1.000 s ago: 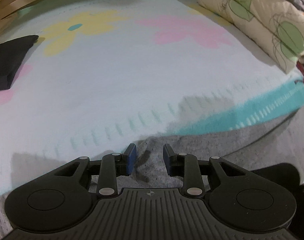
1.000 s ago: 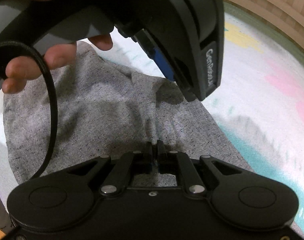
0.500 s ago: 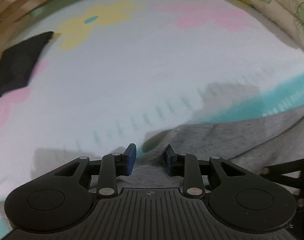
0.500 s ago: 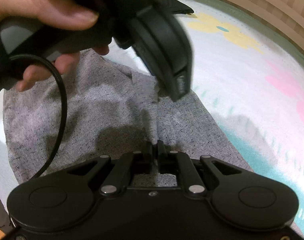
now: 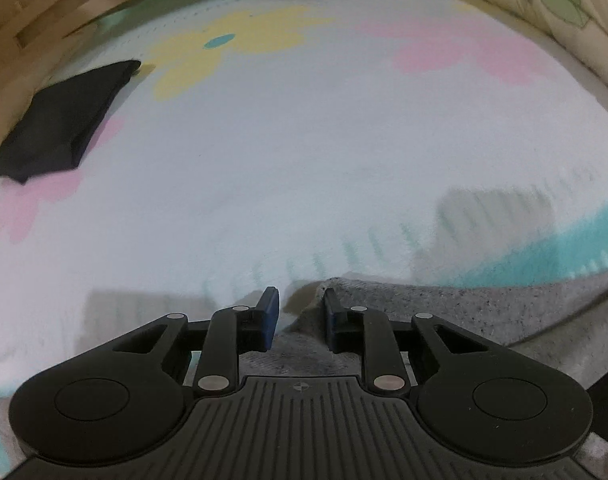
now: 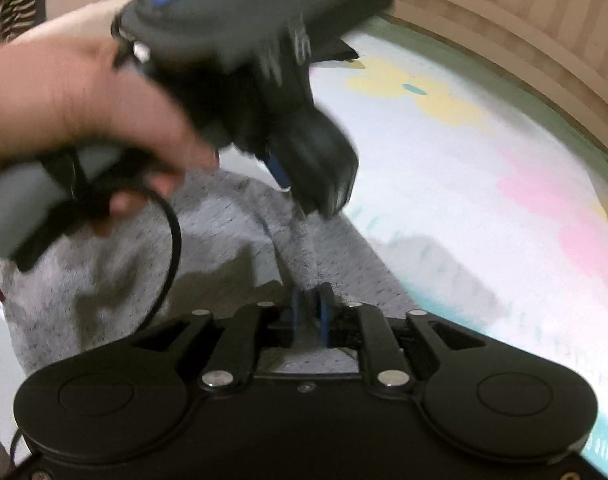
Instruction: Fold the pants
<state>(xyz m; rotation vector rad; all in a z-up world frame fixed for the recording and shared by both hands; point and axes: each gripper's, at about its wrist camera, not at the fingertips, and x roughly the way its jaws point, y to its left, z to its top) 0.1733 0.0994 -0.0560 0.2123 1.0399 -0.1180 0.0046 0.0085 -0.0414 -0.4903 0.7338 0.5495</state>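
— Where are the gray pants (image 6: 104, 272)?

— They are spread on the flowered blanket (image 5: 304, 168). One raised fold is pinched between the fingers of the right gripper (image 6: 307, 312), which are squeezed together on the cloth. That fold is probably held so it can be lifted over.

— And the left gripper (image 5: 300, 312)?

— Its fingers are kept apart, with a corner of the pants lying between them. Nothing is gripped there yet. The corner seems to be lined up so it can be caught next.

— What is seen past the fingertips?

— Only bare blanket is seen ahead, likely room for the fold to be laid. A dark folded cloth (image 5: 60, 128) is left far off to the left, and a pillow (image 5: 551, 8) far to the right.
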